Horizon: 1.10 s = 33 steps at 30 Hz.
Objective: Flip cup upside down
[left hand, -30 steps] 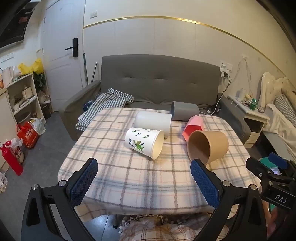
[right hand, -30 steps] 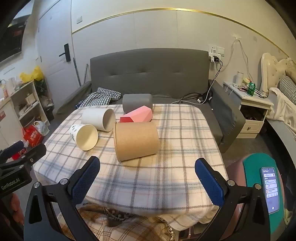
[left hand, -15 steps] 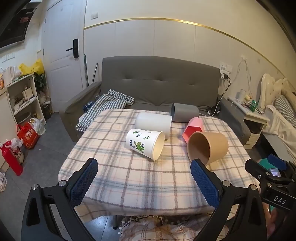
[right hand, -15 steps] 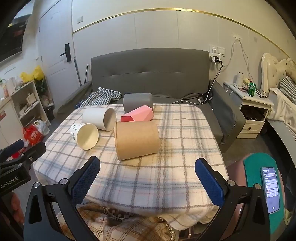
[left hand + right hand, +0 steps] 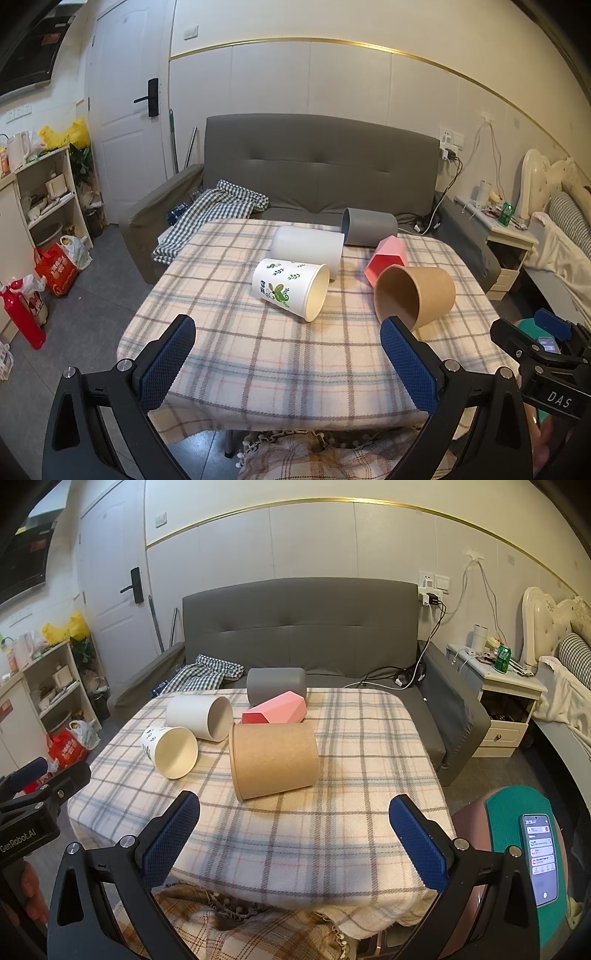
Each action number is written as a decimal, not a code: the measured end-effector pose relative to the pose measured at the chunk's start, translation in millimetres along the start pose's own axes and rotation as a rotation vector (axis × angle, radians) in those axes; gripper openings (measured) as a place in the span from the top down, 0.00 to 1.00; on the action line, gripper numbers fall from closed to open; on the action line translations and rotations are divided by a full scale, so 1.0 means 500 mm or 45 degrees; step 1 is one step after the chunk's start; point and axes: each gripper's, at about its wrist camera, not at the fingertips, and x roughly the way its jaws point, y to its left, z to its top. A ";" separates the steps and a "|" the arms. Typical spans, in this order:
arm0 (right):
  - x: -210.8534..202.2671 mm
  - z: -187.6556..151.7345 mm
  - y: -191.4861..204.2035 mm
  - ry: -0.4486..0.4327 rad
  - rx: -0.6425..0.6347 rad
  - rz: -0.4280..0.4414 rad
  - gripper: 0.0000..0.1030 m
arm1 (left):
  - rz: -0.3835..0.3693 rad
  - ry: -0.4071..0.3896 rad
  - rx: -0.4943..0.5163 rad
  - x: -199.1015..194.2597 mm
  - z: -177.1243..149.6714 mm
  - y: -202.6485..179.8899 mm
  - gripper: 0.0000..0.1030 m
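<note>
Several cups lie on their sides on the plaid table point(image 5: 258, 354): a white cup with green leaf print point(image 5: 290, 288) point(image 5: 170, 751), a plain white cup point(image 5: 306, 248) point(image 5: 199, 716), a grey cup point(image 5: 369, 230) point(image 5: 276, 684), a pink faceted cup point(image 5: 386, 260) point(image 5: 275, 712) and a brown paper cup point(image 5: 415, 295) point(image 5: 273, 760). My left gripper point(image 5: 288, 360) is open and empty above the table's near edge. My right gripper point(image 5: 295, 840) is open and empty, in front of the brown cup.
A grey sofa point(image 5: 314, 173) with a checked cloth point(image 5: 218, 210) stands behind the table. Shelves and bags point(image 5: 55, 258) are at the left, a nightstand point(image 5: 506, 701) and a bed at the right. A phone point(image 5: 539, 853) lies on a green-topped stool at the right.
The left wrist view has shifted slightly, with the cups a little lower and closer in it. The right gripper has barely moved. Both grippers stay open.
</note>
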 end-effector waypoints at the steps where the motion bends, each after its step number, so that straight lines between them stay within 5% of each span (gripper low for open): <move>1: 0.001 0.000 0.000 -0.001 0.000 0.000 0.00 | 0.000 0.000 0.001 0.000 0.000 0.000 0.00; 33: 0.000 0.002 0.005 0.000 -0.009 0.011 0.00 | -0.003 -0.001 -0.002 -0.001 -0.002 0.000 0.00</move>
